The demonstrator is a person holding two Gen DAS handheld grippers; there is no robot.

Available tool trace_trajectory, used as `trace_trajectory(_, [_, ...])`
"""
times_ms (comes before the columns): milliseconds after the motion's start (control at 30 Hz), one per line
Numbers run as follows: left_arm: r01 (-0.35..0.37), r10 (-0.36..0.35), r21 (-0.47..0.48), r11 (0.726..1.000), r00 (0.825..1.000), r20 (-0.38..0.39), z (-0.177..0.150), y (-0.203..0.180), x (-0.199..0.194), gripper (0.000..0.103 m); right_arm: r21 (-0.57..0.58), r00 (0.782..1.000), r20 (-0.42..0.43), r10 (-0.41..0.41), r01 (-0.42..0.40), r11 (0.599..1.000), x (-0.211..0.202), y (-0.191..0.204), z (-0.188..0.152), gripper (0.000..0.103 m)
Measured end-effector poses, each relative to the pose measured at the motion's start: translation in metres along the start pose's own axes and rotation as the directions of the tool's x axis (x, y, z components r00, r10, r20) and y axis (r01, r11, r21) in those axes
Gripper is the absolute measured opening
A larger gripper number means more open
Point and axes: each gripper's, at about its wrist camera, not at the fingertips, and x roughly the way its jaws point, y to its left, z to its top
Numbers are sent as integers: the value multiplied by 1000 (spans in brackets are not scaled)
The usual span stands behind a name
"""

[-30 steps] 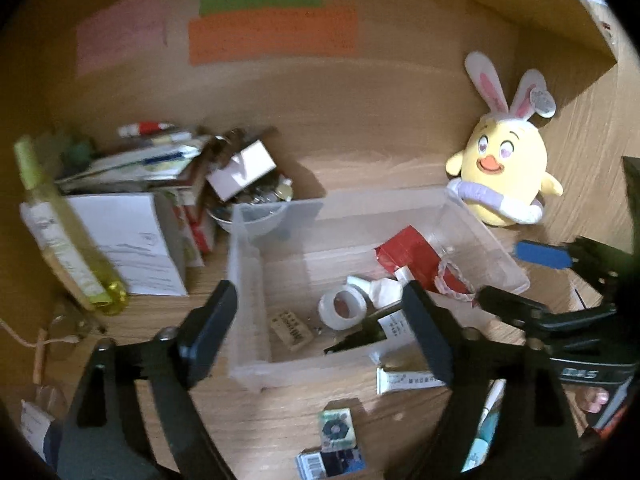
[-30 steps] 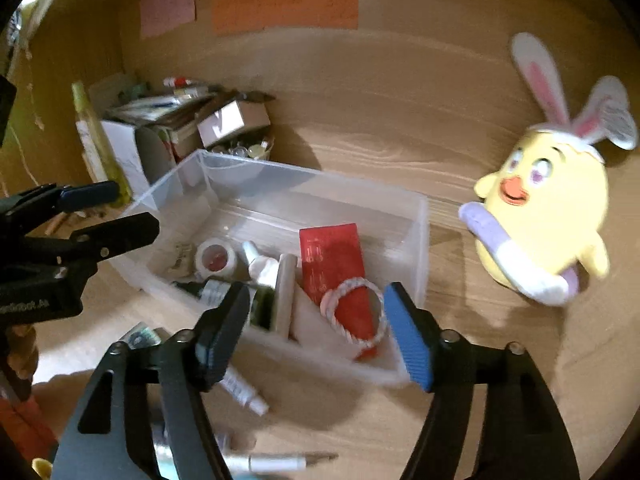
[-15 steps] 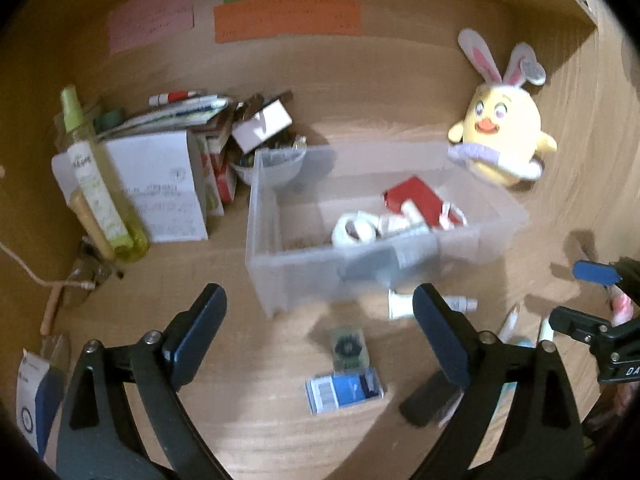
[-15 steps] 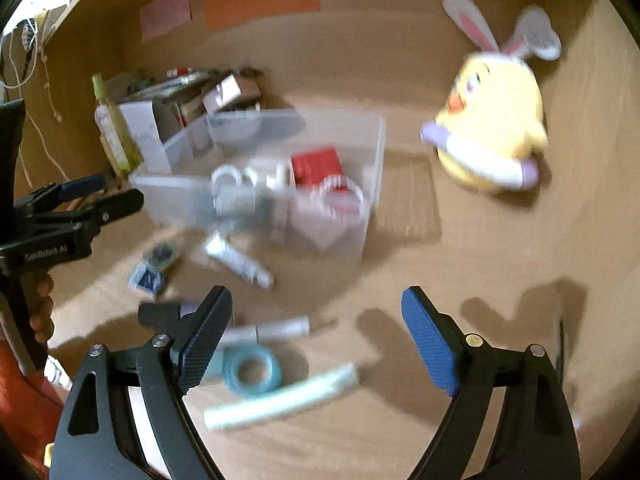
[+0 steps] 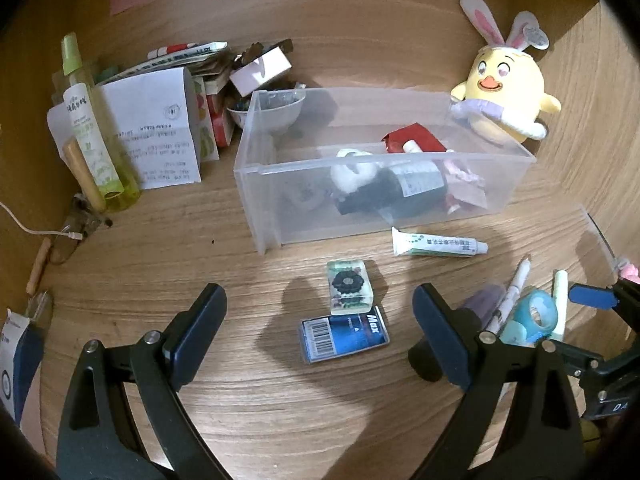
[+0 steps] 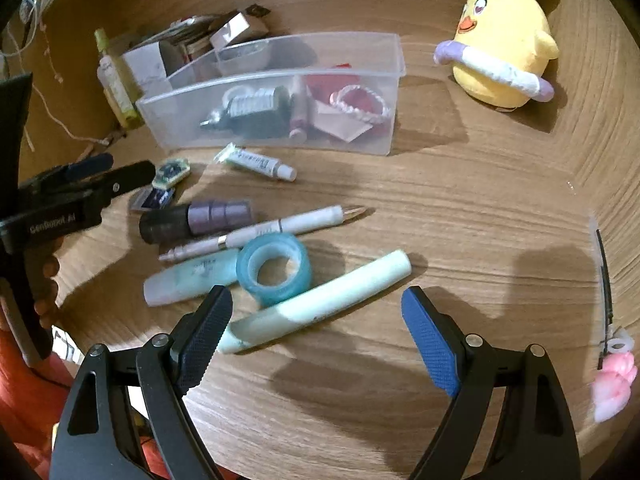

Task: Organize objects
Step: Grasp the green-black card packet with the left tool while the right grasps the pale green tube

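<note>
A clear plastic bin point(image 5: 400, 204) point(image 6: 280, 76) on the wooden desk holds a dark bottle, a red packet, tape and a bead bracelet. In front of it lie a white tube point(image 5: 438, 243) point(image 6: 256, 162), a green tile point(image 5: 350, 286) and a blue Max box point(image 5: 346, 334). My left gripper point(image 5: 320, 320) is open and empty just above the blue box. My right gripper point(image 6: 316, 320) is open and empty over a pale green pen point(image 6: 320, 304). Beside it lie a blue tape roll point(image 6: 274, 266), a white pen point(image 6: 280, 226) and a purple-black cylinder point(image 6: 196, 220).
A yellow bunny-eared plush point(image 5: 504, 92) point(image 6: 504, 40) stands right of the bin. Boxes, papers and a green spray bottle point(image 5: 92, 132) crowd the back left. A white cable point(image 5: 36, 228) lies at the left. A pink clip point(image 6: 612, 380) lies at the far right.
Both grippers have pulled back from the bin and dropped lower toward the desk. The loose items in front of the bin now fill both views. Both stay open.
</note>
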Motion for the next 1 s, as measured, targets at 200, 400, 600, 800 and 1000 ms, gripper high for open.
trace_trajectory(200, [-5,5,10,1000,1000,-4,2,-3,4,95,-17,999,25,-41,42,999,-5,-7,-6,66])
trace_trajectory(400, [2,-1,23,1000,1000,-27,5,-6,13,81,-53,995,27,-93,94,994,-11,-15,-11,38])
trace_trajectory(600, [35,-35,0,999,995,-90,8,-5,32,59,-80,995,43,-88,91,993,-13,-16,-13,15])
trace_trajectory(800, [64,-63,1,998,989,-131,8,-7,42,33,-70,995,64,-73,78,995,-9,-19,-9,14])
trace_trajectory(1000, [65,-66,-8,998,991,-118,8,-5,40,24,-32,996,71,-50,53,998,-8,-26,-3,14])
